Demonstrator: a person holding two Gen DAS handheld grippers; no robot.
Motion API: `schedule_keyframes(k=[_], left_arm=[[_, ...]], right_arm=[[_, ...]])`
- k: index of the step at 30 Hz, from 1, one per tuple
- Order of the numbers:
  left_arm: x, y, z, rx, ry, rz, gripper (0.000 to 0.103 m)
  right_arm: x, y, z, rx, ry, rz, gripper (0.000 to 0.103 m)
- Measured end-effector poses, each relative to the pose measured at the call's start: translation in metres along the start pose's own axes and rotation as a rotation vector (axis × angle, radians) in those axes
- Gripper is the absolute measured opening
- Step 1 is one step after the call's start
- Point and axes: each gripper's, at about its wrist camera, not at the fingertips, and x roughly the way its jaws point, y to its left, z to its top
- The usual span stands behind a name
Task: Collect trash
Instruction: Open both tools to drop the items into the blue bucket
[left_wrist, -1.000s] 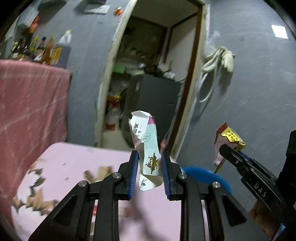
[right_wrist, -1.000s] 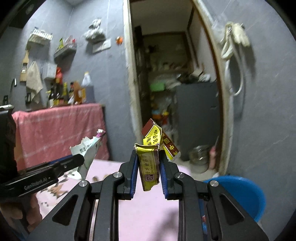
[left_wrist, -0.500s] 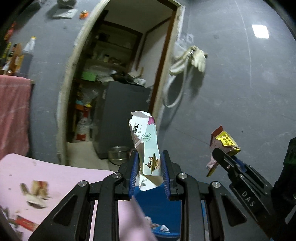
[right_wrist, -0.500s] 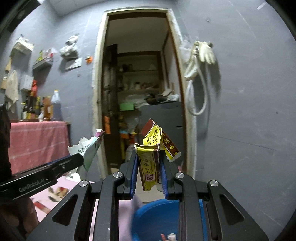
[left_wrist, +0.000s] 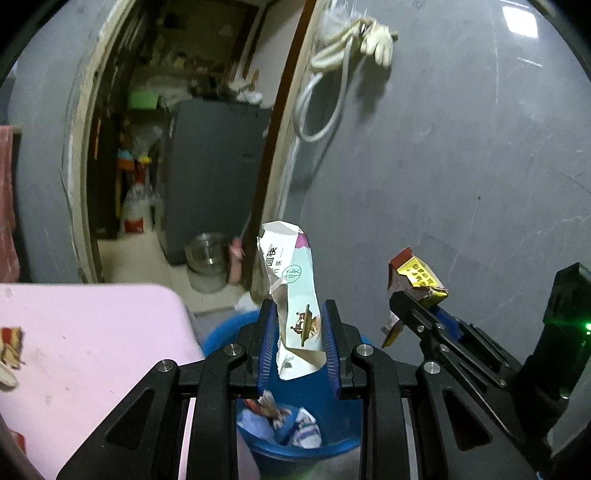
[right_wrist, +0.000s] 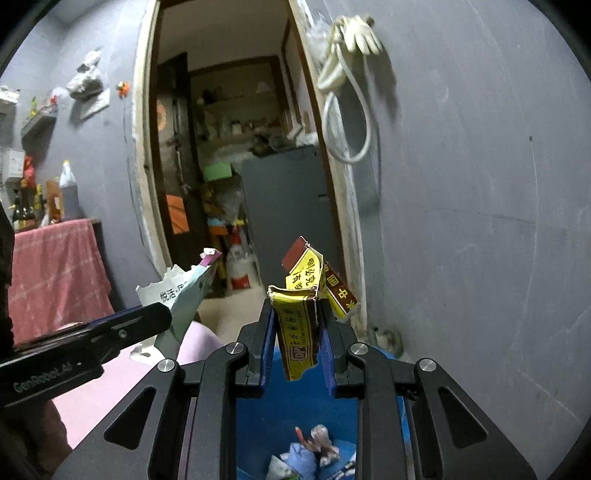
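A crumpled white carton (left_wrist: 295, 295) is pinched upright between the pads of the left gripper (left_wrist: 299, 343), directly above the blue bucket (left_wrist: 295, 448). Just beside it, a torn yellow-and-brown packet (right_wrist: 299, 325) is clamped in the right gripper (right_wrist: 295, 347), also over the bucket, where scraps are seen. Beyond the bucket, a doorway (right_wrist: 229, 166) is seen.

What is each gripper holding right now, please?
Left gripper: closed on a crumpled white carton.
Right gripper: closed on a torn yellow-and-brown packet.
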Motion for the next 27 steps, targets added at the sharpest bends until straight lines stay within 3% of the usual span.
schedule_keyframes(k=[6, 17, 20, 27], left_arm=[[0.03, 0.008, -0.011, -0.06, 0.132, 0.0, 0.021], [0.069, 0.017, -0.032, -0.099, 0.292, 0.023, 0.025], [0.069, 0.022, -0.035, -0.12, 0.296, 0.02, 0.027], [0.058, 0.031, -0.03, -0.178, 0.269, 0.026, 0.034]], right_arm=[[0.018, -0.014, -0.011, 0.028, 0.092, -0.01, 0.02], [0.038, -0.021, -0.023, 0.014, 0.202, 0.004, 0.022], [0.041, -0.022, -0.024, 0.012, 0.221, 0.001, 0.034], [0.04, -0.023, -0.018, 0.021, 0.205, -0.002, 0.038]])
